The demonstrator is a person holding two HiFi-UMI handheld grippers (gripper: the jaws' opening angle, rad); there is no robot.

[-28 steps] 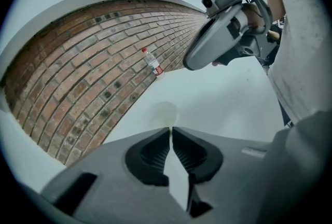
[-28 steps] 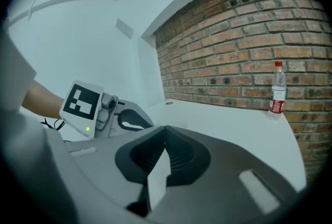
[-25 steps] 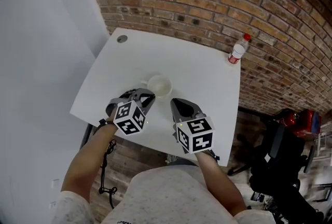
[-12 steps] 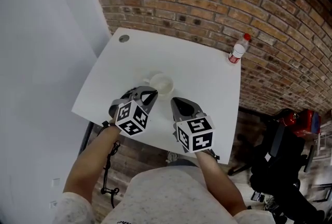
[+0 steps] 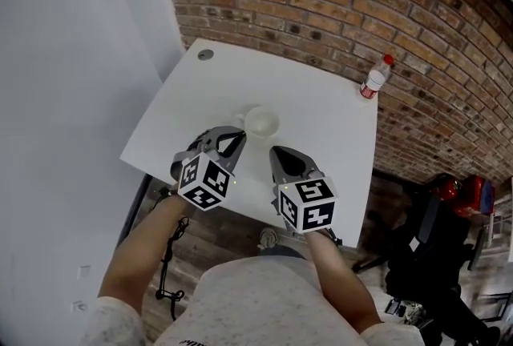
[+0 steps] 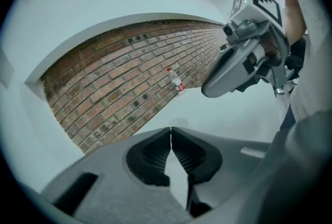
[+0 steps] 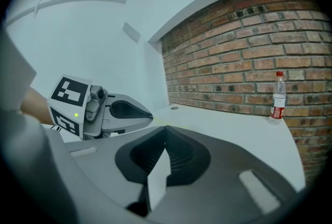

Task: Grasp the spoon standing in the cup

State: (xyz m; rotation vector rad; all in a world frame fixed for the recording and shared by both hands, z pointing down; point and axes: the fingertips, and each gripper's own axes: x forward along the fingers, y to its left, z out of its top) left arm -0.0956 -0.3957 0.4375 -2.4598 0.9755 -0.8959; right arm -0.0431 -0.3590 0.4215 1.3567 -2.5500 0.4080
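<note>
A white cup [image 5: 262,122] stands near the middle of the white table [image 5: 321,120], its handle to the left. I cannot make out a spoon in it. My left gripper [image 5: 237,136] is shut and empty, its tip just short of the cup's near left side. My right gripper [image 5: 276,151] is also shut and empty, a little nearer to me and to the cup's right. In the left gripper view the left gripper [image 6: 170,128] has its jaws pressed together and the right gripper [image 6: 244,62] hangs above. The right gripper view shows the right gripper [image 7: 165,127] closed, with the left gripper [image 7: 106,111] beside it.
A small plastic bottle [image 5: 374,78] with a red cap stands at the table's far right corner, by the brick wall [image 5: 337,0]. A round cable hole [image 5: 206,54] sits at the far left corner. A white wall runs along the left; dark equipment [image 5: 437,256] lies on the floor at right.
The head view has shifted, so the table sits slightly higher and to the right. Both grippers stay shut and keep about the same place in front of the cup.
</note>
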